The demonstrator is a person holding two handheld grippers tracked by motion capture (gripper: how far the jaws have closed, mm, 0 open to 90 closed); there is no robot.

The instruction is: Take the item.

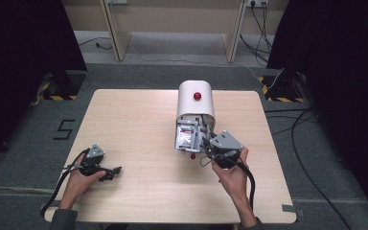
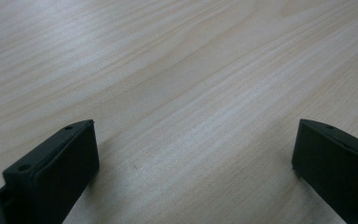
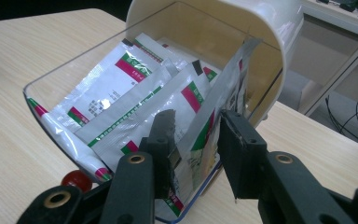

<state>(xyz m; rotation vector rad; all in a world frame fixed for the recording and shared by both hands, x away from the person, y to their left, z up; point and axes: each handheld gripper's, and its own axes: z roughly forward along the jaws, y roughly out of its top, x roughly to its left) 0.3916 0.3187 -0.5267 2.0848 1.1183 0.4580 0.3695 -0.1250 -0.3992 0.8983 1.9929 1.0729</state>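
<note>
From high up, the box [image 1: 193, 120] looks small, and the packets [image 1: 188, 136] inside are hard to make out. The right gripper view shows them well: white packets [image 3: 121, 93] with red and green stripes in the clear box [image 3: 205, 37] on the bench [image 3: 18, 154]. The right claw [image 3: 196, 144] has one upright packet [image 3: 216, 100] between its jaws, but I cannot tell if they press it. The left claw [image 2: 193, 154] is wide apart over bare bench.

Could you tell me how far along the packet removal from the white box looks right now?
Done: the box has its clear drawer open. In hand: the right gripper has an upright packet between its fingers, seemingly not yet clamped. Left: lifting it out; other packets lie inside. The left gripper rests open.
</note>
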